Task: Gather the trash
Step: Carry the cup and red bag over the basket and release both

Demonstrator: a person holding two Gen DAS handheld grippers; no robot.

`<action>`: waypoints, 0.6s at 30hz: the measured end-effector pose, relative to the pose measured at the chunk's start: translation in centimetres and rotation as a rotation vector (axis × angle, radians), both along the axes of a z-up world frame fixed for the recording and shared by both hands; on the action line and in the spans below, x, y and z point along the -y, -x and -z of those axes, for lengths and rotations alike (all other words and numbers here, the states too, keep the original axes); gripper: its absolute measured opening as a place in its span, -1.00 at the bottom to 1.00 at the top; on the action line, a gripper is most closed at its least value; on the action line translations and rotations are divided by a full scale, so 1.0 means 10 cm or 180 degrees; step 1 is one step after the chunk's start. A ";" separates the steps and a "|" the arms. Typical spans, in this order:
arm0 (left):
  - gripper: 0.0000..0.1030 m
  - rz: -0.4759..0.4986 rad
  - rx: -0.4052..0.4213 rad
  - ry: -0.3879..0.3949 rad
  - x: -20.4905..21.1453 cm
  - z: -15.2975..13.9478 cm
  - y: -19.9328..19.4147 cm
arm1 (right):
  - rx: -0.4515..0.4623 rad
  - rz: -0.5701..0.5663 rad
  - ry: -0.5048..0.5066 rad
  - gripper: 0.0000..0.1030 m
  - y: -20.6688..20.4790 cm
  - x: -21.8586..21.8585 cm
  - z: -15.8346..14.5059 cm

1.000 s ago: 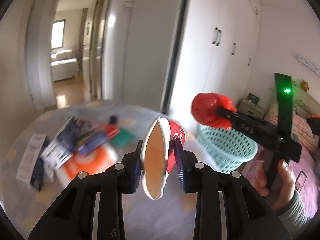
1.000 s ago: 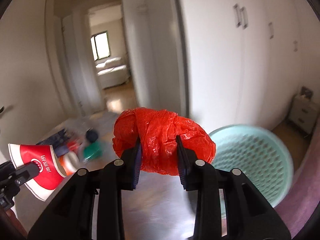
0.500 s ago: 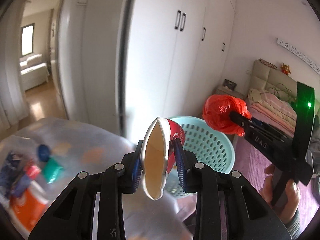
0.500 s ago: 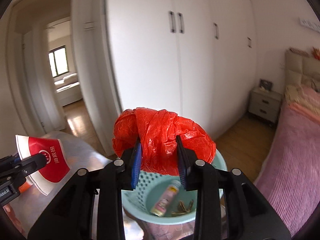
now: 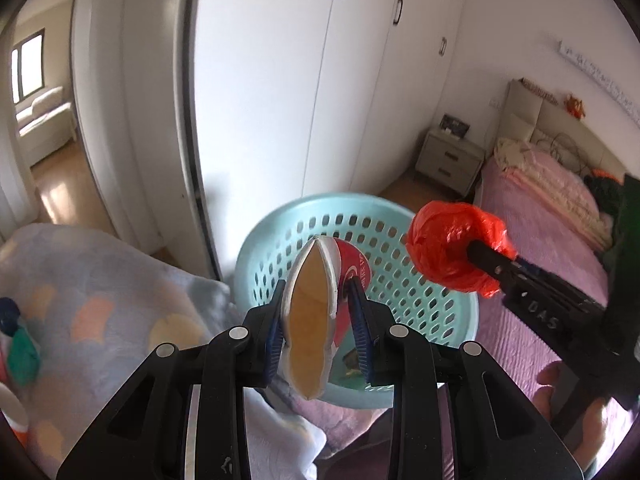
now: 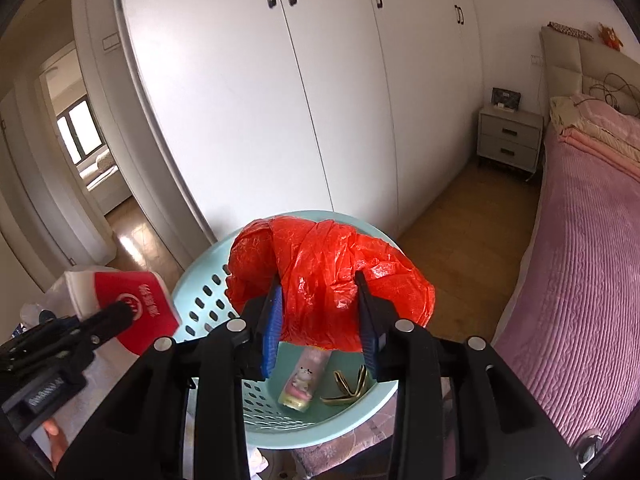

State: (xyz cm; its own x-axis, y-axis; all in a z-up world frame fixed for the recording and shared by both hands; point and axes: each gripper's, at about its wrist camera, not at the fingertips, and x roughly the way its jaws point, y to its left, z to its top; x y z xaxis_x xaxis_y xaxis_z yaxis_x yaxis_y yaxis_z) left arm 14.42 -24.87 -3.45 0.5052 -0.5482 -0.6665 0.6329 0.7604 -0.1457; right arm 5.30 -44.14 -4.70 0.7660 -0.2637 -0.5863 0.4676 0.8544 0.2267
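Hovering above perforated mint plastic basket (image 6: 192,300): left gripper (image 5: 320,312) clamped on flattened red-white paper cup (image 5: 308,316), right gripper (image 6: 318,320) clamped on crumpled red plastic bag (image 6: 324,276).

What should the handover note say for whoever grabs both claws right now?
Left claw: shut on flattened paper cup, held over the basket.
Right claw: shut on red plastic bag, also above the basket.
Done: small bottle and a peel-like scrap lie inside the basket.
Left: release both, then fetch the remaining litter from the blanket.
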 end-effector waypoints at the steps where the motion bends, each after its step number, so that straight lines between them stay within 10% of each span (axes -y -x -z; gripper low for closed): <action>1: -0.43 0.0004 -0.0003 -0.0033 0.03 0.01 -0.02 | -0.0012 -0.0004 -0.0003 -0.37 -0.02 0.01 0.01; 6: -0.14 -0.0031 -0.0072 0.0003 0.05 0.04 -0.11 | -0.0007 -0.0031 -0.0049 0.00 -0.08 -0.02 0.01; 18: 0.10 -0.0085 0.0075 0.0146 -0.21 -0.13 0.06 | 0.0073 -0.0071 -0.0052 0.02 -0.03 -0.17 -0.08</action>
State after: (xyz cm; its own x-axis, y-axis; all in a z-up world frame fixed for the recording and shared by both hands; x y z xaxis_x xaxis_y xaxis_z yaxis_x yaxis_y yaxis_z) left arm 13.81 -22.73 -2.10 0.5353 -0.5640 -0.6288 0.6160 0.7700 -0.1662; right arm 5.59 -42.41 -3.87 0.7850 -0.2369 -0.5725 0.4428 0.8607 0.2511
